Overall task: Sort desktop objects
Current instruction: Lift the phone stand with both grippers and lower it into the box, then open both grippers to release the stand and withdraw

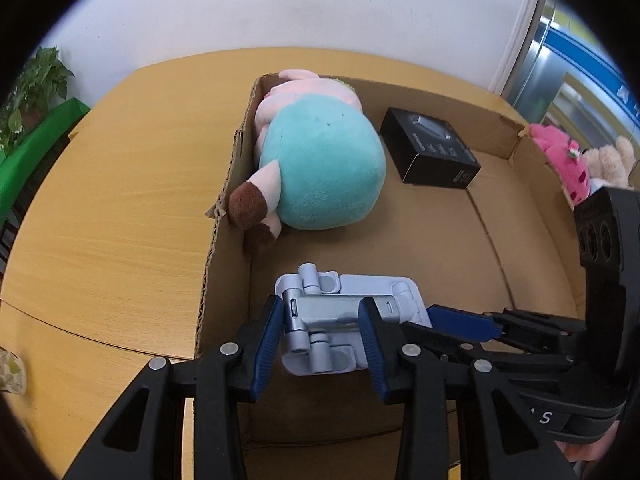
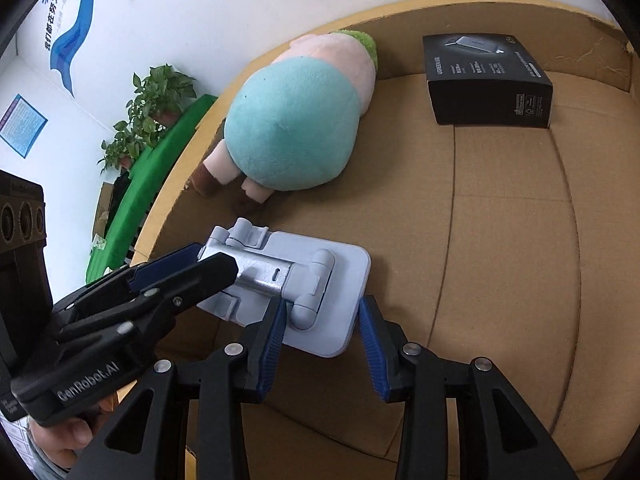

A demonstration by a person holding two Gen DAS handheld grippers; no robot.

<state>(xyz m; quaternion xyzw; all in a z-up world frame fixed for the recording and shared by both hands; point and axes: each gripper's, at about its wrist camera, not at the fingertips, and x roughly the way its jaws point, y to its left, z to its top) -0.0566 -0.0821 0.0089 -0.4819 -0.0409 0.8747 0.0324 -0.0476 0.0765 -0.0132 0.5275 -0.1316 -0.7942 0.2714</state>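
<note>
Phone stand (image 1: 344, 322), pale blue-grey with a folded metal arm, sits low in the frame inside the cardboard box (image 1: 224, 184), near the box's left wall, and both claws are on it. In the left wrist view the left claw (image 1: 325, 330) has its blue pads clamped on either side of the metal arm. In the right wrist view the right claw (image 2: 322, 330) straddles the stand's lower right corner: its left pad touches the hinge post, while the right pad stands just clear of the plate's edge, so it looks apart rather than gripping. Higher in the frame a plush toy (image 1: 320, 160) in teal and pink lies against the left wall, and a black carton (image 1: 430, 154) rests toward the upper right of the box floor. The wooden counter (image 1: 112, 200) shows at the left. By my reading the step in hand is setting the stand down in the box. The next move calls for both claws to let go and lift straight away without dragging the stand or catching the box wall.
</note>
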